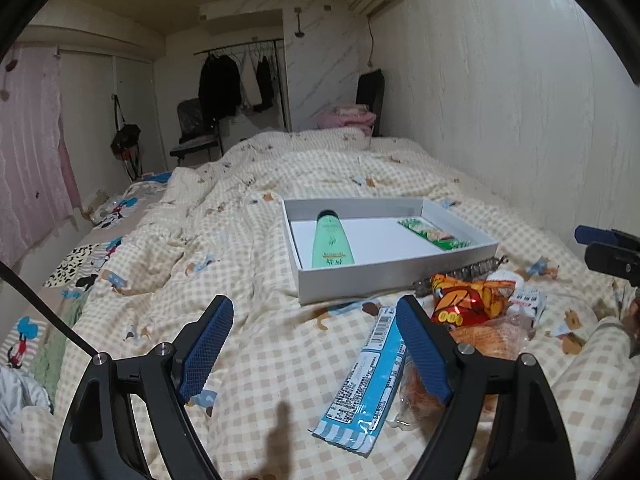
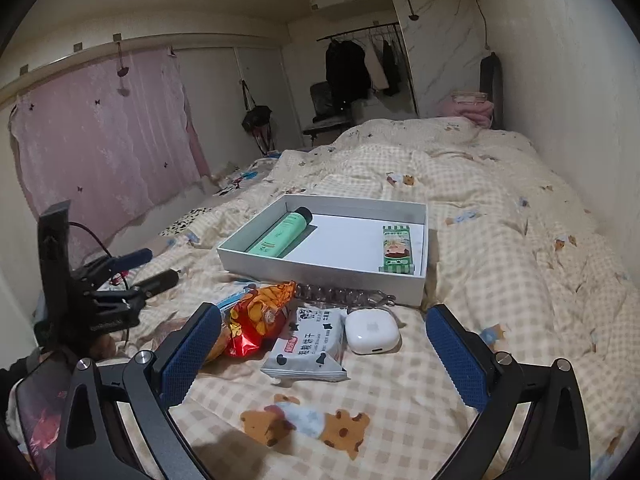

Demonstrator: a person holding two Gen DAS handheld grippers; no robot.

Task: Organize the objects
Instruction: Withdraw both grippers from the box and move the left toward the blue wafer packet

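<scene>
White and shallow, a rectangular cardboard box [image 2: 320, 276] lies on the cream checked quilt [image 2: 500, 216]. Inside it a mint-green tube with a dark cap [image 2: 280, 232] lies along the left wall, and a green snack bar wrapper [image 2: 397, 249] lies by the right wall. In front of the box sit a red-orange crinkled snack bag [image 2: 256, 316], a grey-white biscuit packet [image 2: 308, 348], a small white rounded case [image 2: 372, 332] and a twisted clear hair clip [image 2: 340, 294]. A blue-striped flat packet [image 1: 368, 376] lies near the left gripper [image 1: 316, 344], whose jaws are spread, holding nothing. The right gripper [image 2: 324, 344] is likewise spread wide above the biscuit packet, gripping nothing.
</scene>
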